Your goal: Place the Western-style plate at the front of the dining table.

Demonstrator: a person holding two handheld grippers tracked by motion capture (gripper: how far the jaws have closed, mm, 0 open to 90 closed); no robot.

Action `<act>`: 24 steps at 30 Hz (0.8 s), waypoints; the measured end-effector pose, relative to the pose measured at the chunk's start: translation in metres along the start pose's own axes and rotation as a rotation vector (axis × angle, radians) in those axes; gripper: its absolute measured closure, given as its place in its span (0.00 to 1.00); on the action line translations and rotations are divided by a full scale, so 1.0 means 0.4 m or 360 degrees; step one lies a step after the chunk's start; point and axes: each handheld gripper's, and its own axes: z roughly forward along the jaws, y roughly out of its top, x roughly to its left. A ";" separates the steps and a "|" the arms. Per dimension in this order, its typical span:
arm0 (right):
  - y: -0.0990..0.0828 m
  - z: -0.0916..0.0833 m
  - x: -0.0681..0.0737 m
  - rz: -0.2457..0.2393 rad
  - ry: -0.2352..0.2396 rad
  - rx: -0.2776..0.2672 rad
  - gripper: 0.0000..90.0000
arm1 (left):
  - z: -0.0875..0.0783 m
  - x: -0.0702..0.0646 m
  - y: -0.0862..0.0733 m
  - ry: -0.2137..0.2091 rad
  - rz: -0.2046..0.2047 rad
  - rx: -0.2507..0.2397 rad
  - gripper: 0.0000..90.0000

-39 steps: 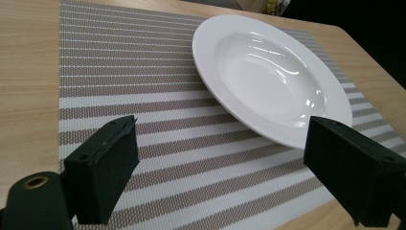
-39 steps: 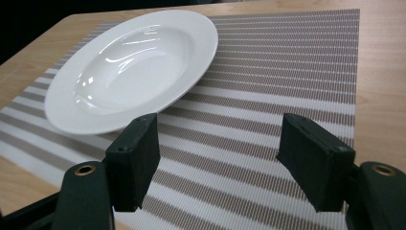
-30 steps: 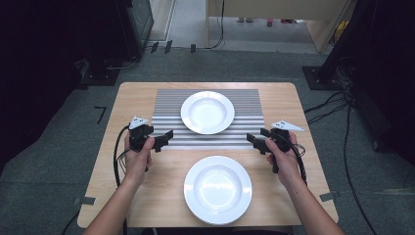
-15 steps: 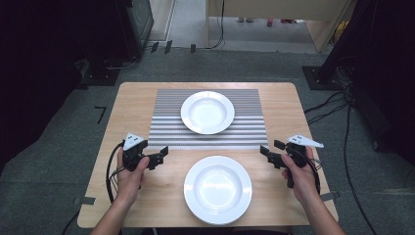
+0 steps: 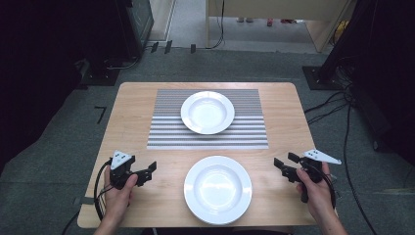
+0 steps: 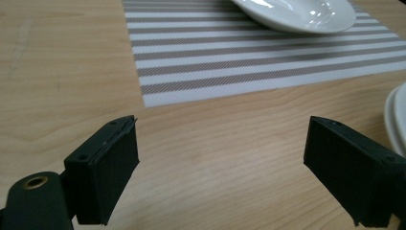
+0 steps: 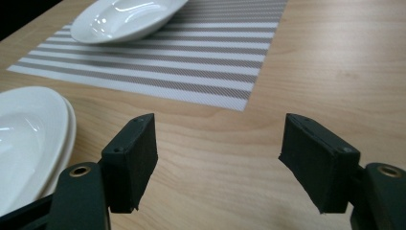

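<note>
A white plate (image 5: 208,112) rests on a grey striped placemat (image 5: 166,132) at the table's far middle. A second white plate (image 5: 218,189) lies on bare wood near the front edge; in the right gripper view it (image 7: 28,139) looks like two stacked plates. My left gripper (image 5: 150,169) sits low at the front left, jaws open and empty, left of the near plate (image 6: 396,120). My right gripper (image 5: 284,161) is at the front right, open and empty, right of that plate. The far plate (image 6: 297,12) (image 7: 119,19) and the mat (image 6: 230,57) (image 7: 191,62) lie ahead of both.
The wooden table (image 5: 132,112) has bare wood on both sides of the mat. Cables (image 5: 333,105) run over the grey floor to the right, and dark equipment stands at the back left and right.
Both hands have drawn back toward the table's front edge and spread outward, away from the mat. Both grippers stay open; the plates have not moved.
</note>
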 end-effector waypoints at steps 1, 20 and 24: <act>-0.009 -0.007 -0.006 0.0002 -0.0011 0.0007 0.32 | -0.005 0.007 -0.009 0.0016 -0.0009 0.0003 0.13; -0.127 -0.098 -0.101 0.0034 -0.0198 0.0121 0.30 | -0.089 0.138 -0.120 0.0316 -0.0058 0.0097 0.14; -0.143 -0.098 -0.112 0.0029 -0.0224 0.0147 0.30 | -0.090 0.144 -0.129 0.0350 -0.0047 0.0140 0.14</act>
